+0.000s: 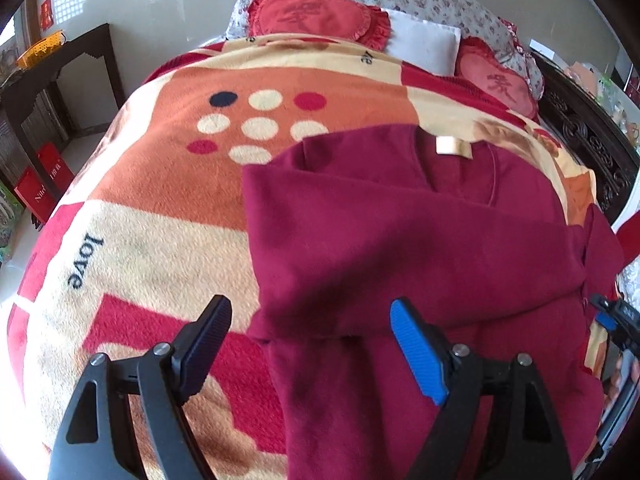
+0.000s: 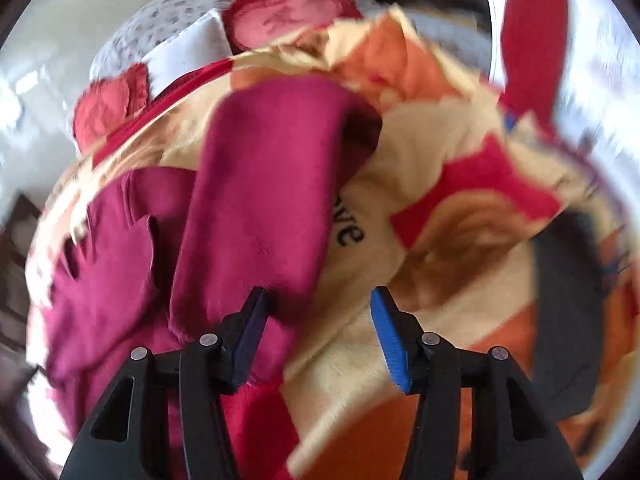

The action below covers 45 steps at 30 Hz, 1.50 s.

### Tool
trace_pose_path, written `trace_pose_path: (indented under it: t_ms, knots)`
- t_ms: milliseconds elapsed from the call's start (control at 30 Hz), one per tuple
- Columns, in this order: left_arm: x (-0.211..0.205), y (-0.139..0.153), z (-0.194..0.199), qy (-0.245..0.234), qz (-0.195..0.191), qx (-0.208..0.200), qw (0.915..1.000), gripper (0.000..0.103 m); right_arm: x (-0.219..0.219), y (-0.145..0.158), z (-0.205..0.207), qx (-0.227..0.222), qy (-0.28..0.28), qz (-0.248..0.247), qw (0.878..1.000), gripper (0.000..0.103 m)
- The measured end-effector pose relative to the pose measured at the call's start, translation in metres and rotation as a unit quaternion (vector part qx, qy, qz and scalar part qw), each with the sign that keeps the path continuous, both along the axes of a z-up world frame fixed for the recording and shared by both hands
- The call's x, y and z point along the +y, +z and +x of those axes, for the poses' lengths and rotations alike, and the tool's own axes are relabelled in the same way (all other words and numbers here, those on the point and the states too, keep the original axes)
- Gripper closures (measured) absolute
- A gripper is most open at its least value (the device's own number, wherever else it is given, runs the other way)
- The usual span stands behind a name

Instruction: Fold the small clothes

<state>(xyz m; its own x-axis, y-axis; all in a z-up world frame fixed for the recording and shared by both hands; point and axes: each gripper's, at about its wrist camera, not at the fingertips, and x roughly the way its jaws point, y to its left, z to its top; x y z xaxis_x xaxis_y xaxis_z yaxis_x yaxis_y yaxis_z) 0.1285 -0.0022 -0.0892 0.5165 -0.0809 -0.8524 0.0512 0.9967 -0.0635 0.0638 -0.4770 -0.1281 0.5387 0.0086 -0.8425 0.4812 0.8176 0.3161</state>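
Note:
A maroon sweater lies on a patterned fleece blanket on a bed, collar and cream label at the far end. One sleeve is folded across its body. My left gripper hovers open over the sweater's near left edge, with cloth below the gap and none pinched. The right wrist view is blurred by motion. There my right gripper is open over the blanket, and a long maroon strip of the sweater ends beside its black finger. I cannot tell whether they touch.
Red heart-shaped cushions and a white pillow lie at the head of the bed. A carved dark bed frame runs along the right. A dark wooden table and red boxes stand on the floor at left.

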Motion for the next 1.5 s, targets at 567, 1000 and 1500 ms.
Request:
trace_pose_path:
  t_ms: [567,1000,1500]
  knots:
    - [0.017,0.021,-0.008,0.017,-0.013,-0.022,0.9995,0.018,0.013,0.176,0.003,-0.208,0.099,0.043,0.972,0.103]
    - [0.05,0.042,-0.01,0.041,-0.044,-0.044,0.9972,0.018,0.176,0.18,0.085,-0.161,0.332,0.137,0.919,0.103]
    - [0.05,0.031,-0.002,0.003,-0.049,-0.033,0.9982,0.01,0.299,-0.01,0.199,0.021,0.347,0.174,0.921,0.087]
